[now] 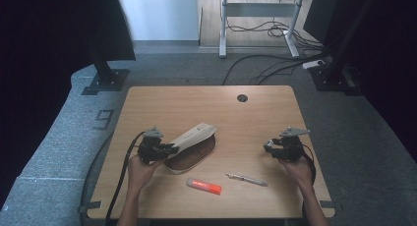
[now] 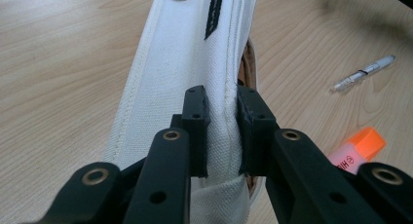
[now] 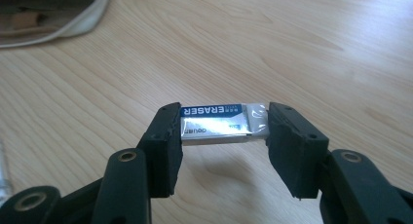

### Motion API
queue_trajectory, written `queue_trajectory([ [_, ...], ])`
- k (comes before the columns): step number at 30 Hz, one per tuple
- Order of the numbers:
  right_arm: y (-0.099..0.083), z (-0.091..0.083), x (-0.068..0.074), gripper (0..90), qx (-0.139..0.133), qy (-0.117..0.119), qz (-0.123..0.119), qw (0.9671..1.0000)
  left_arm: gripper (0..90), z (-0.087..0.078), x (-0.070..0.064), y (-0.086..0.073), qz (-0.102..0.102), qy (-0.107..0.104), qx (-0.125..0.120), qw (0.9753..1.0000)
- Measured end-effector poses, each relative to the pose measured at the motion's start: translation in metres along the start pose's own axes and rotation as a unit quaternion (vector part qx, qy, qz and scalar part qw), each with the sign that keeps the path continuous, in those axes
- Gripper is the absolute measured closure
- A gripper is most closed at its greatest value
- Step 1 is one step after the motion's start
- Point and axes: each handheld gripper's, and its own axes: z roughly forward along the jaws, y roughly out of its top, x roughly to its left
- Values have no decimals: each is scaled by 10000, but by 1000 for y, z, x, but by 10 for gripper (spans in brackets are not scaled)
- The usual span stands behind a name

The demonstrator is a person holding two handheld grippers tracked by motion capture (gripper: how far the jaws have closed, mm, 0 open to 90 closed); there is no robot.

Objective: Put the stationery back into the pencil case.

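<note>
Left gripper (image 2: 221, 131) clamped on the raised white flap of the pencil pouch (image 1: 193, 146), holding its mouth open at the table's left-centre. Right gripper (image 3: 224, 136) closed on the eraser (image 3: 221, 123), held by its short ends, long axis spanning jaw to jaw, at the right side. Pouch opening well apart to the left, so probably a leftward carry past the pen (image 1: 247, 179) and orange highlighter (image 1: 204, 186).

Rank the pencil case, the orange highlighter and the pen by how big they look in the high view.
1. Pencil case, clearly the largest; the left tongs hold its flap.
2 and 3. Orange highlighter and pen: similar in length, the highlighter thicker, the pen slightly longer. Too close to rank firmly.
</note>
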Motion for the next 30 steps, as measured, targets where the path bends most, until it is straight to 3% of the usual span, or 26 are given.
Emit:
queue_trajectory([
  [7,15,8,15,472,-49,270,-106,9996,761,0,0,0,-30,-7,-50,10000],
  [15,23,19,27,473,-47,398,-209,9990,761,0,-1,0,-17,-3,-63,10000],
  [30,47,43,61,473,-11,673,-507,9964,761,0,-1,0,-17,-6,-88,10000],
])
